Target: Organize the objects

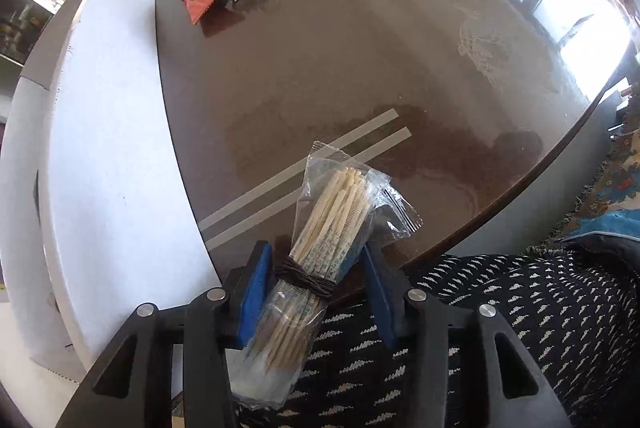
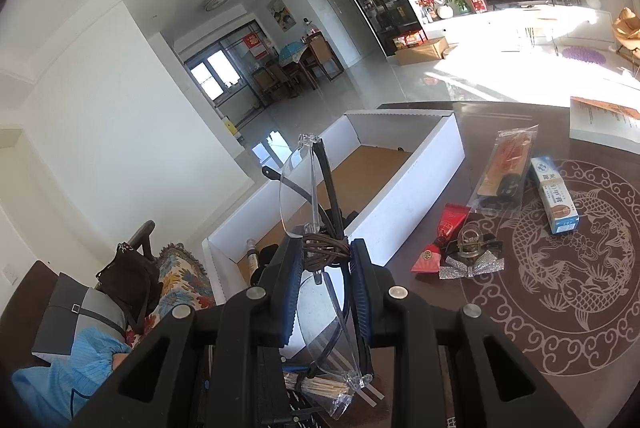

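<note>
Fingers of the left gripper (image 1: 316,276) press on a toothpick bundle (image 1: 320,248), bagged in clear plastic and tied with brown cord, at the near edge of the brown table (image 1: 320,68); gripping at the tie probably keeps the sticks together. The right gripper (image 2: 325,260) clamps clear glasses (image 2: 308,196) by their cord-wrapped middle, poised before the white box (image 2: 400,204), likely their destination. Hair bows (image 2: 460,260) wait on the table.

One toothpick bundle (image 1: 320,248) between one pair of jaws, one pair of glasses (image 2: 316,228) between the other — beyond them, one white box (image 2: 420,180), one small carton (image 2: 554,200), one rhinestone bow (image 2: 472,266).
</note>
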